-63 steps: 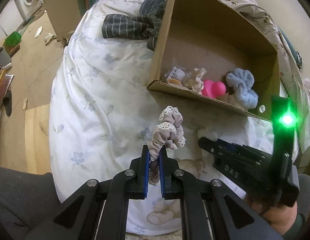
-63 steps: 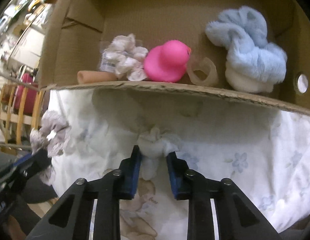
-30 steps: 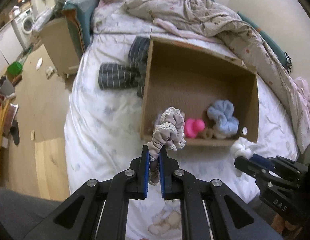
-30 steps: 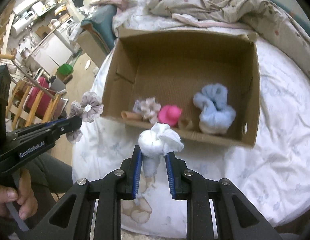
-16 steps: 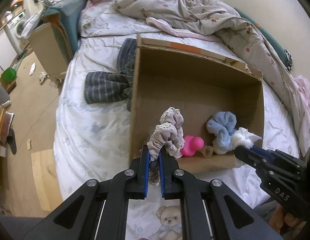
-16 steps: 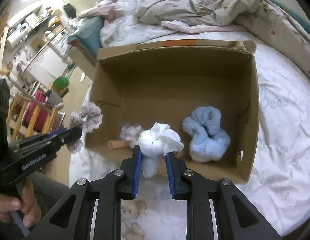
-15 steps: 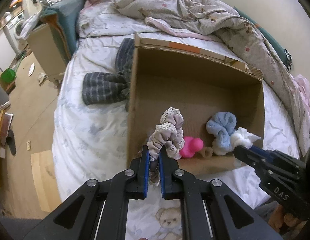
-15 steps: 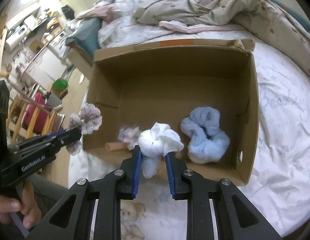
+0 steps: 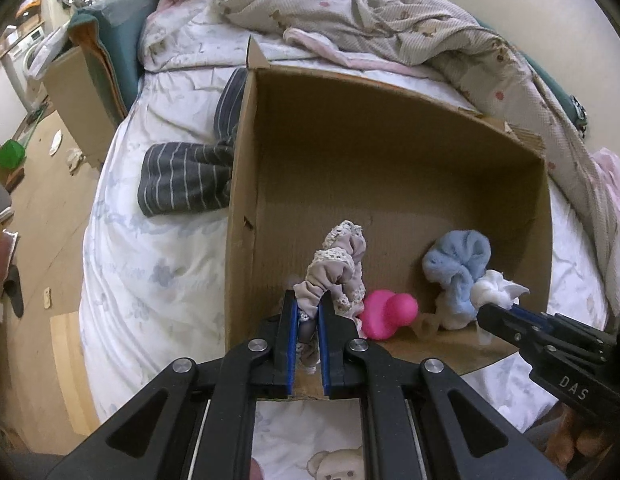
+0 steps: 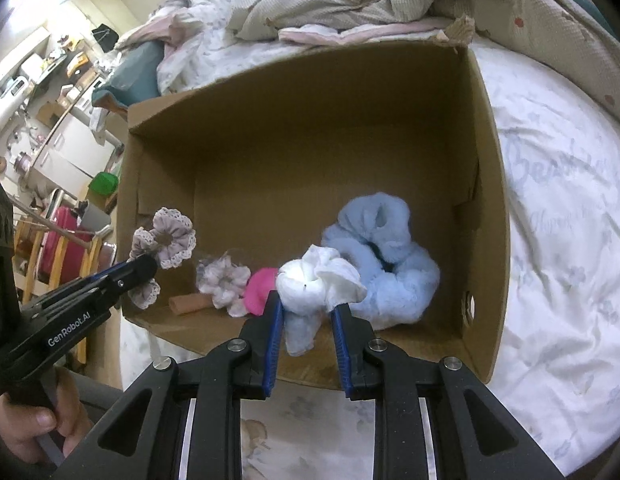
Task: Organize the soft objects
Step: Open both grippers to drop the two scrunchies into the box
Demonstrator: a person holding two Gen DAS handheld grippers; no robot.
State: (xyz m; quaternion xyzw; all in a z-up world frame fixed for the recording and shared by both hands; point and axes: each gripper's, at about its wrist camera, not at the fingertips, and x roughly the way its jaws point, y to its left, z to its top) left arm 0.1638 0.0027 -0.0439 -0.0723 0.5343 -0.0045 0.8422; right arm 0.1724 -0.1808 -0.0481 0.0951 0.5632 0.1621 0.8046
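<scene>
White floral bedsheet [image 9: 158, 264] carries an open cardboard box [image 10: 486, 184]. Left tongs [image 9: 308, 300] are clamped on a lace-trimmed mauve scrunchie [image 9: 342, 264], held over the box's near left corner. Right tongs [image 10: 306, 312] grip a white scrunchie [image 10: 318, 276] above the box's near edge. Inside lie a blue scrunchie [image 10: 386, 264], pink toy [image 9: 386, 312] and pale floral scrunchie [image 10: 224, 280]. Striped cloth [image 9: 182, 180] lies left of the box

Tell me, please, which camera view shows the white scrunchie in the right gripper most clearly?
The right wrist view: the white scrunchie sits centre frame, close up, clamped in the right gripper above the cardboard box. The left wrist view shows it only small at the right edge, poking from that gripper's tip.
</scene>
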